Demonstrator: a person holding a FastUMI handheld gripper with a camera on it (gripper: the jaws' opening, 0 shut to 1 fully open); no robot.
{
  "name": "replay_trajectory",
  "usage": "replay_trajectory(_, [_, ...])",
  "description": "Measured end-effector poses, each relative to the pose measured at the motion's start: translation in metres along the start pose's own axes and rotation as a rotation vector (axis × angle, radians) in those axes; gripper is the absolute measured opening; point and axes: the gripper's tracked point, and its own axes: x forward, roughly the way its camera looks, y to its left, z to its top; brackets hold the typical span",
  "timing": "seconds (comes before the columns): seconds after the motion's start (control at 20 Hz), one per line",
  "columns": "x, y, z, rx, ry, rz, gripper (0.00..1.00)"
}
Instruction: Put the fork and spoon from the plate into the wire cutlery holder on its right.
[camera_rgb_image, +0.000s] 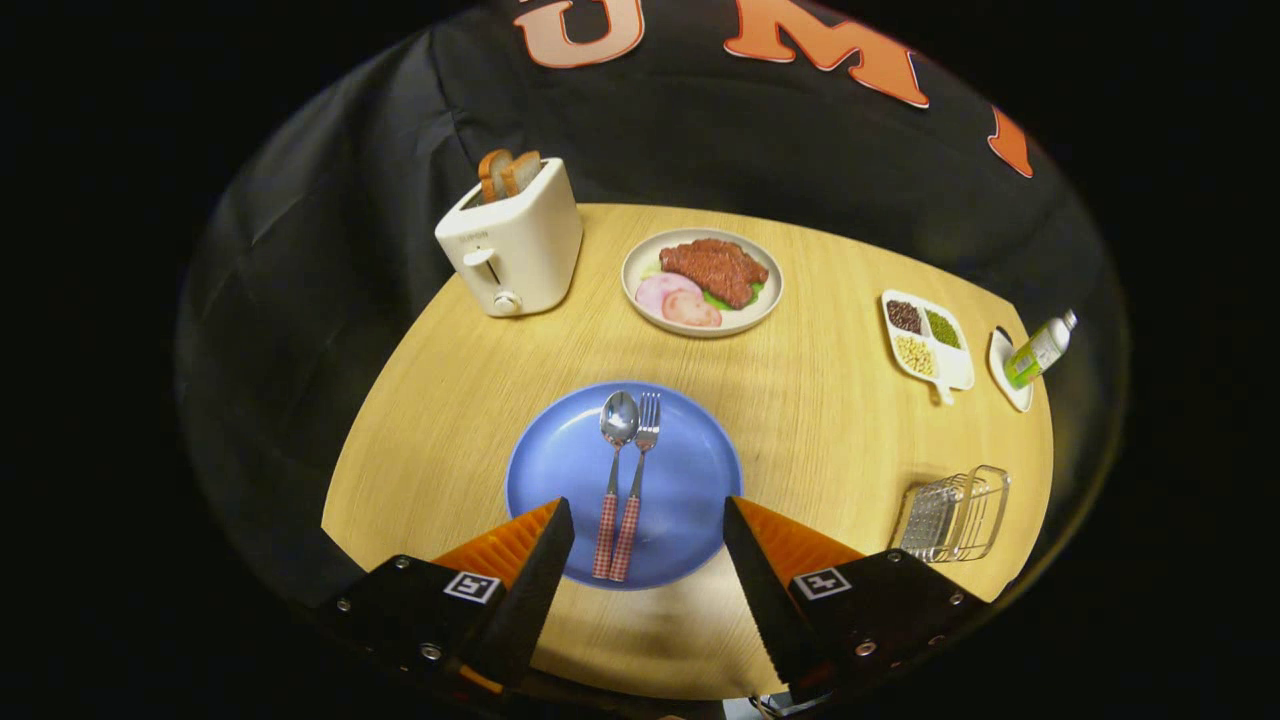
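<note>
A blue plate (560, 470) lies on the round wooden table just ahead of my fingers. On it a spoon (614, 470) and a fork (640, 470) lie side by side, spoon on the left, both with red checked handles pointing toward me. The handle ends sit between my two fingertips, lower than them. My gripper (648, 515) is open, hovering above the near part of the plate with nothing held. The wire cutlery holder (955, 515) stands to the right of the plate, beyond my right finger, near the table's edge.
A cream toaster (512, 245) with two bread slices stands at the far left. A plate of meat and ham (702, 282) sits behind the blue plate. Far right are a divided dish of beans (927, 338) and a small green bottle (1040, 350) on a saucer.
</note>
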Motion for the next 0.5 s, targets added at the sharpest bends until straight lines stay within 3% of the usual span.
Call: replay_trajectory(0.5, [0.055,-0.003,-0.038,-0.019,0.21,-0.035,0.71])
